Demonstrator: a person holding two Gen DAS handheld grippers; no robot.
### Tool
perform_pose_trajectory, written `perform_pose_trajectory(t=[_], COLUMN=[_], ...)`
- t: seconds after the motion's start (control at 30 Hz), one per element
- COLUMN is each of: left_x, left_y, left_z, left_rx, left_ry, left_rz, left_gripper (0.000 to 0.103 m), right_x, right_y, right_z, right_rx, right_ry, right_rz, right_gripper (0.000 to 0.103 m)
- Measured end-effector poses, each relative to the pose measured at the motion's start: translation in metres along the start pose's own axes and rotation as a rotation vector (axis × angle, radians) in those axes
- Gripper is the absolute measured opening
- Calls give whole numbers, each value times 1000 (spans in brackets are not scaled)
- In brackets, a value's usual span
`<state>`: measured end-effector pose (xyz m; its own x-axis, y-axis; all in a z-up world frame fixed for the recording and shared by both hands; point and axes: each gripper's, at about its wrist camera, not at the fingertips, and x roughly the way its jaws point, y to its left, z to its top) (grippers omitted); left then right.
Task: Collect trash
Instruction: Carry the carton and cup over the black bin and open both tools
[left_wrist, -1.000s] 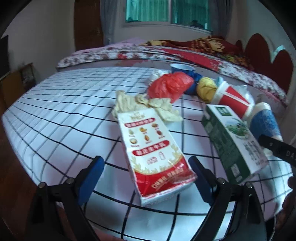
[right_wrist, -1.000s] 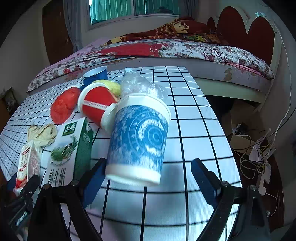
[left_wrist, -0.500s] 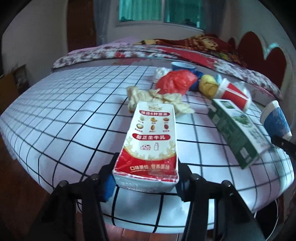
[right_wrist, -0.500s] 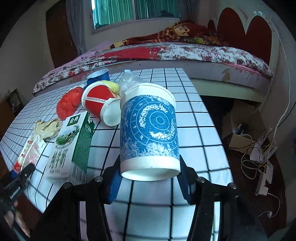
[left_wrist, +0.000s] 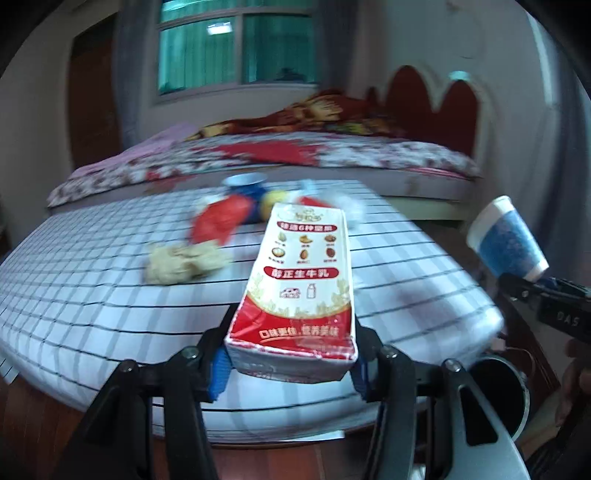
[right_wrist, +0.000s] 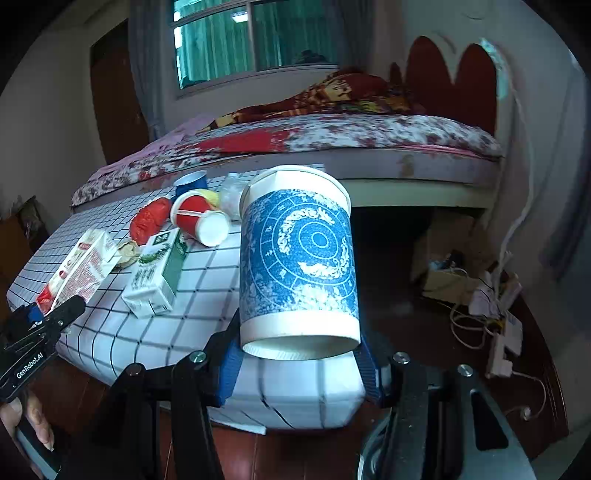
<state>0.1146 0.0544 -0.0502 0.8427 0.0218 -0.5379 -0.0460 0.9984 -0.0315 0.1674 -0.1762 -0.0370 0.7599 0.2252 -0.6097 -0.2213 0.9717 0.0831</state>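
My left gripper is shut on a red and white milk carton, which hangs above the near edge of the checked table. My right gripper is shut on a blue and white paper cup, held upside down beyond the table's right corner. The right wrist view shows the carton at far left, and the left wrist view shows the cup at far right. On the table lie a green carton, a red cup, a red bag, a crumpled paper and a blue cup.
A dark round bin stands on the floor below the table's right corner. A bed runs behind the table. Cables and a power strip and a cardboard box lie on the floor at the right.
Both grippers have shut, the left on the red carton and the right on the blue cup. Both have lifted their loads off the table and drawn back over its near edge.
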Motion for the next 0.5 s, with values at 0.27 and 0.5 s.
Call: perform_pose_trajectory(t=[0.27,0.5], left_x=[-1,10], left_y=[-83,-161], left_z=[-18,-49], left_rx=[136,283], left_ry=[35,126], left_rz=[-225,-422], left_gripper=[53,53], right_x=[-36,-47], right_y=[-70,-123], right_z=[-59,-111], right_rx=[35,39], right_ry=[61,167], right_rz=[-97,-128], right_gripper=[56,56])
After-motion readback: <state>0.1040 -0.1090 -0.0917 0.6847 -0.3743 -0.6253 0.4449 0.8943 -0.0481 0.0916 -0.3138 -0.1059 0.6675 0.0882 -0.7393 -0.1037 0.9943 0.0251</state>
